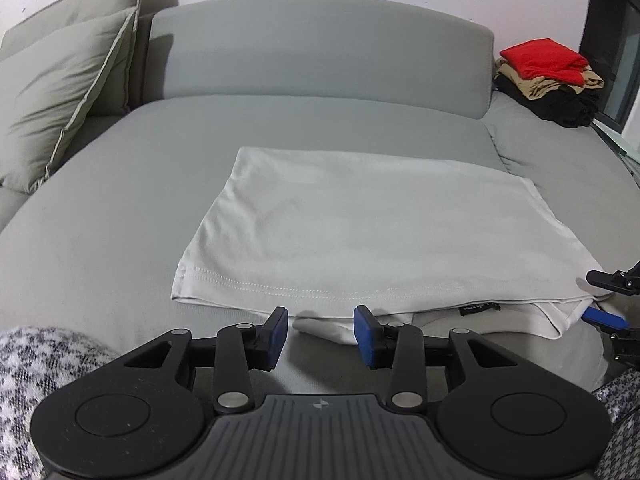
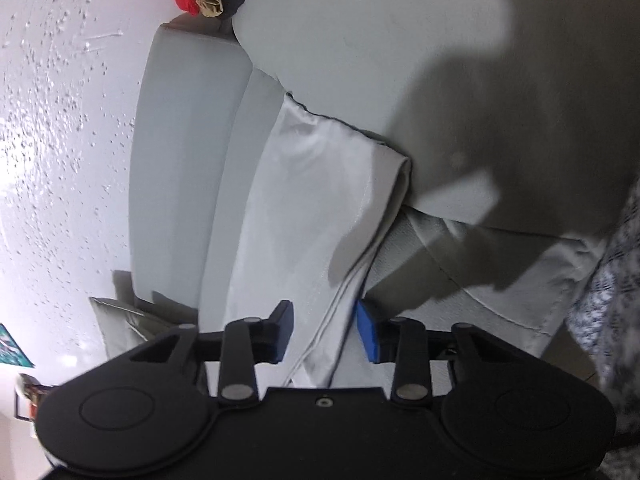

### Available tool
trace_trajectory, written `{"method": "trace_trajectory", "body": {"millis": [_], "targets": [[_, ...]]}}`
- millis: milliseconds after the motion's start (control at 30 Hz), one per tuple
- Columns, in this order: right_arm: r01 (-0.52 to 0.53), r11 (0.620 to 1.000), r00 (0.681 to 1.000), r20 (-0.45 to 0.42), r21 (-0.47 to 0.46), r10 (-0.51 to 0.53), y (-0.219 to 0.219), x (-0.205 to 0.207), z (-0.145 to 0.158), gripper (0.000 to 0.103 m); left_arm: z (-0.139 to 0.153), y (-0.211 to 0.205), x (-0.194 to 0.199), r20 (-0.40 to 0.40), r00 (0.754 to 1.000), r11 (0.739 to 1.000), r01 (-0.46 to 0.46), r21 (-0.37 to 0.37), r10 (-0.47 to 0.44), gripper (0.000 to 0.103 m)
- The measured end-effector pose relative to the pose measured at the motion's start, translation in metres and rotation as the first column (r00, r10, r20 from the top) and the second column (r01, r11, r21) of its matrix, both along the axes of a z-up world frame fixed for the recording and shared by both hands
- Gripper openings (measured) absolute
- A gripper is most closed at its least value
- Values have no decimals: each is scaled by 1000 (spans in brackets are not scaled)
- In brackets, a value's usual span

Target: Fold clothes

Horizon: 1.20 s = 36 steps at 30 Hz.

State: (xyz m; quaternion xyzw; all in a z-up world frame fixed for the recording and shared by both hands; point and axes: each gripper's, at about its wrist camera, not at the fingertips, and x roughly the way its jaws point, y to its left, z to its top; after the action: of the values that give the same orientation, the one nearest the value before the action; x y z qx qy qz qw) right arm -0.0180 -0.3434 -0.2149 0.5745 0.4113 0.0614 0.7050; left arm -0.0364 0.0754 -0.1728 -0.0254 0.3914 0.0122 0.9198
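Where spread flat on the seat of the grey sofa (image 1: 120,208), presents a white shirt (image 1: 360,232) folded over into a rough rectangle, stitched hem toward the near edge, smooth fold toward the far backrest (image 1: 320,48). Under the near right corner, shows a lower layer of the same shirt peeking out, with a small black label (image 1: 480,307) on it.

Seen from the left wrist: left claw (image 1: 322,334) hovering just short of the near hem, jaws apart, blue pads clamping nothing, only a small flap of white cloth lying just past the tips. At the right edge of that view, catches the right claw (image 1: 591,298) turned on its side at the shirt's near right corner, one black finger above the cloth and one blue pad below.

From the right wrist, confirms it: right claw (image 2: 325,332) with jaws apart, the doubled edge of the shirt running between the pads without either one visibly pressing on it. Somewhat blurred there, so cannot tell whether any light contact exists.

Far right on the sofa, beside the end of the backrest, holds a stack of folded clothes (image 1: 548,76), red on top, tan beneath, black at the bottom, well apart from the shirt. Far left, props two grey-green pillows (image 1: 60,92) against the corner. Near both lower corners of the left wrist view, shows black-and-white patterned fabric (image 1: 40,360).
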Motion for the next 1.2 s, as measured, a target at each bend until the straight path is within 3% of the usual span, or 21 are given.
{"method": "trace_trajectory", "body": {"millis": [200,467,633,733,800,867,967,1033,1167,1200], "targets": [[109,993,993,46,56,-111,-1,4,-13,31,-1,3,2,-9,1000,1000,-22,-12,22,38],[235,972,964,121,22,-236,0,15,-18,31,12,10,7,-33,999,1000,-28,-6,28,37],[285,958,950,141,-41,-277,-1,39,-19,31,23,32,27,-40,997,994,-57,89,60,38],[313,947,945,123,-68,-303,0,46,-20,20,14,54,48,-88,993,989,-72,129,84,30],[333,940,941,85,-74,-327,0,52,-22,7,6,67,60,-142,986,994,-71,80,82,18],[329,940,944,73,-94,-323,0,55,-23,4,-2,72,69,-187,980,996,-48,79,62,14],[285,932,958,84,-225,-273,9,63,-9,4,-10,68,71,-208,978,992,12,129,15,12],[248,912,969,78,-327,-235,16,71,3,4,-10,70,67,-190,982,992,24,122,0,13],[183,819,983,93,-543,-158,39,83,33,4,4,90,49,-68,998,1000,7,4,-7,16],[172,783,985,109,-597,-133,48,84,42,4,9,96,43,-27,1000,1000,7,-28,-8,23]]}}
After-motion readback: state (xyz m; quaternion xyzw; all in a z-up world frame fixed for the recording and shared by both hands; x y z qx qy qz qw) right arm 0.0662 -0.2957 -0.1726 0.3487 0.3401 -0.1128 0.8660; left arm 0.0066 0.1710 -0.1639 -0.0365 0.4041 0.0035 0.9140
